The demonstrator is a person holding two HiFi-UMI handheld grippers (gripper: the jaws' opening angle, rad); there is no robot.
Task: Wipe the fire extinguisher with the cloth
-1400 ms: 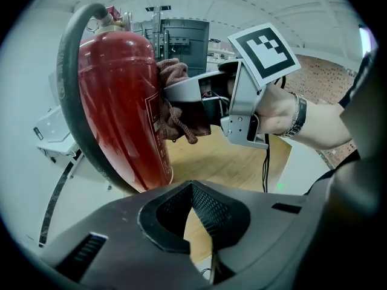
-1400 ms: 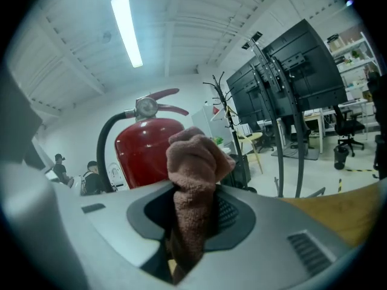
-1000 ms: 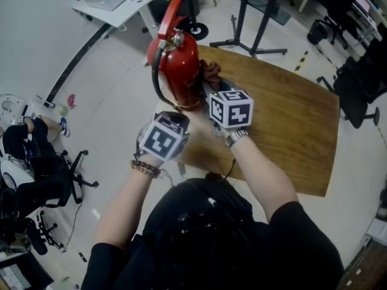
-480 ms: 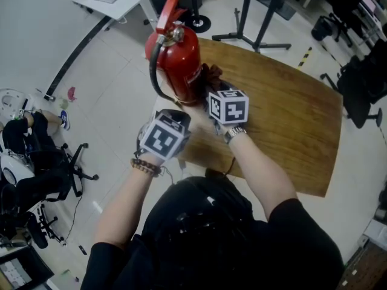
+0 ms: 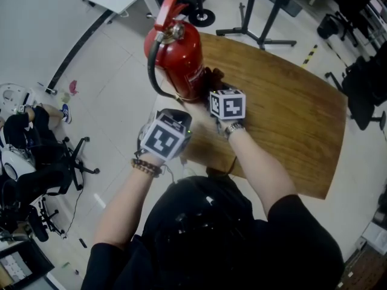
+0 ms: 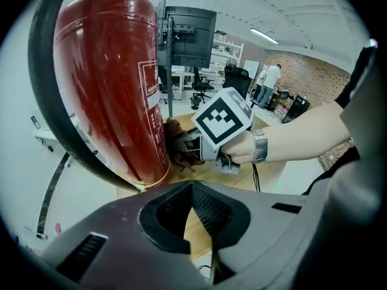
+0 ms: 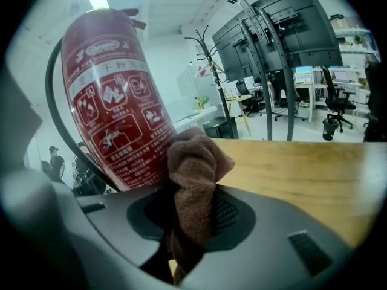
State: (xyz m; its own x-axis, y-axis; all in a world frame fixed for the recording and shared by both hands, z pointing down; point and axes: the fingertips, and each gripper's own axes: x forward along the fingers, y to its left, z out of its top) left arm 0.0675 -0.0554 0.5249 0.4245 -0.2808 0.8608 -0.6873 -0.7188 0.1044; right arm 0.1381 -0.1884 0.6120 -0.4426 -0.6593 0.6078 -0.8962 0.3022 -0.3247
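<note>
a red steel fire extinguisher (image 5: 179, 58) with a black hose (image 5: 152, 72) looped down its side is seen standing on the near left corner of a brown wooden table (image 5: 290, 119). a rust-brown terry cloth (image 7: 193, 174) is pinched between the 2 jaws of the right gripper (image 7: 195, 209), which are kept partly apart by the bunched fabric. the free end of the cloth is pushed up past the jaw tips and is pressed against the lower right side of the red cylinder, just under its printed white label (image 7: 121, 125). in the head view, this gripper is found directly right of the extinguisher's base, low over the tabletop, with the cloth between it and the metal.

the left gripper (image 6: 193, 192) is seen with its 2 jaws brought fully together and nothing between them. it is held just before and below the extinguisher's bottom rim, close to the hose loop at the table's edge; whether the cylinder is touched by it cannot be told. a wristwatch (image 6: 260, 146) is worn on the right wrist and a bead bracelet (image 5: 145, 168) on the left.
</note>
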